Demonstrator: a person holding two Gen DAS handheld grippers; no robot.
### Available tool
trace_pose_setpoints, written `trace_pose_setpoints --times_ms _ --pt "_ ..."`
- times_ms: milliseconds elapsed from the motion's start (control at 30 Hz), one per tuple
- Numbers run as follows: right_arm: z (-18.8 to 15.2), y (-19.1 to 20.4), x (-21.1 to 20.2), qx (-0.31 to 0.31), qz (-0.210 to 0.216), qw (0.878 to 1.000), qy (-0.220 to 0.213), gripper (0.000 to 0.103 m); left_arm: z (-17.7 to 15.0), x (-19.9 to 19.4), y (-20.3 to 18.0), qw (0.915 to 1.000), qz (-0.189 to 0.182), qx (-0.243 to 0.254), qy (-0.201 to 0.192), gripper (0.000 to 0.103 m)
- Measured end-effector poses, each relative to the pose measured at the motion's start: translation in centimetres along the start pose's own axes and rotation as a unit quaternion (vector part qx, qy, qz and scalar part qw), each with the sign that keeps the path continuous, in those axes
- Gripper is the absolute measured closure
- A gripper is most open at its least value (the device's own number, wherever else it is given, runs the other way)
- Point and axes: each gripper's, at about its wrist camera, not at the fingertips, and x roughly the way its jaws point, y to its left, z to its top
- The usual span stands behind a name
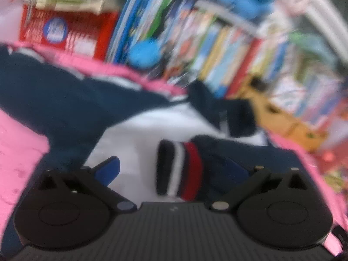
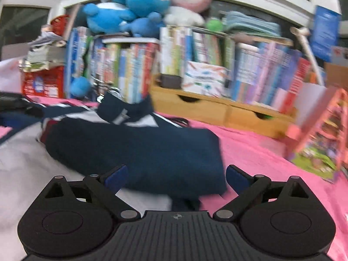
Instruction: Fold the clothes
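The navy-and-white jacket [image 2: 134, 143] lies on the pink cover [image 2: 250, 148], sleeves folded in. Both the right gripper [image 2: 176, 177] and the left gripper [image 1: 174, 170] stand wide open, holding nothing. The loose striped cuff [image 1: 180, 171] could slip and undo the fold.

Left wrist view, low and close over the navy-and-white garment [image 1: 71, 106], tilted, right wrist view, level, facing the bookshelf [image 2: 195, 65], both sharing garment, pink cover [image 2: 250, 150], books.

Black ribbed claw [image 2: 176, 177] body, round side discs, silver pivot screws, blue finger pads [image 2: 116, 177]
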Motion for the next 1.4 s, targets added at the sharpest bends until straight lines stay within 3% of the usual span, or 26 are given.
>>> trace_pose_setpoints --times_ms 67,100,133,233,400,567,733,833,1033,1167,1300,1400 --pt "-1.0 -0.6 -0.1 -0.004 -0.01 1.0 0.006 0.005 -0.2 1.5 -0.8 0.9998 0.004 0.018 0.0 0.002" --pt "-1.3 -0.9 -0.1 -0.006 -0.014 1.0 0.011 0.005 -0.2 2.0 -1.4 0.9995 0.005 0.03 -0.004 0.015" --pt "-1.6 -1.1 0.0 -0.009 -0.017 1.0 0.016 0.005 -0.2 2.3 -1.9 0.9993 0.006 0.036 -0.003 0.06" --pt "-1.9 -1.5 0.9 -0.018 -0.035 0.999 0.033 0.004 0.9 2.0 -2.6 0.9995 0.001 0.031 -0.01 0.069" --pt "-1.6 -0.9 3.3 -0.031 -0.044 0.997 0.049 0.004 3.9 -0.2 -2.4 0.9917 0.009 0.081 -0.1 0.07" --pt "-0.3 1.3 6.7 -0.04 -0.024 0.997 0.062 0.004 6.2 -0.2 -0.2 0.9851 0.046 0.095 -0.135 0.069" --pt "1.5 4.4 11.3 -0.094 -0.022 0.992 0.079 0.005 5.1 1.9 2.1 0.991 0.056 0.082 -0.089 0.067" --pt "1.6 5.5 12.4 -0.145 -0.079 0.984 0.062 0.006 3.9 2.8 3.3 0.9936 0.055 0.081 -0.055 0.066" --pt "0.1 0.0 10.4 -0.111 -0.14 0.983 0.048 0.006 2.4 2.9 3.7 0.9934 0.025 0.106 -0.036 0.059" --pt "-1.0 -3.0 10.8 -0.05 -0.129 0.987 0.085 0.005 2.8 4.0 2.7 0.9903 0.028 0.133 -0.029 0.056" --pt "-1.1 -2.8 10.7 -0.054 -0.131 0.986 0.089 0.005 4.1 5.0 2.6 0.9893 0.03 0.141 -0.025 0.051" --pt "-1.0 -2.6 10.5 -0.057 -0.131 0.985 0.093 0.005 4.4 4.2 3.2 0.9903 0.006 0.139 -0.007 0.052"
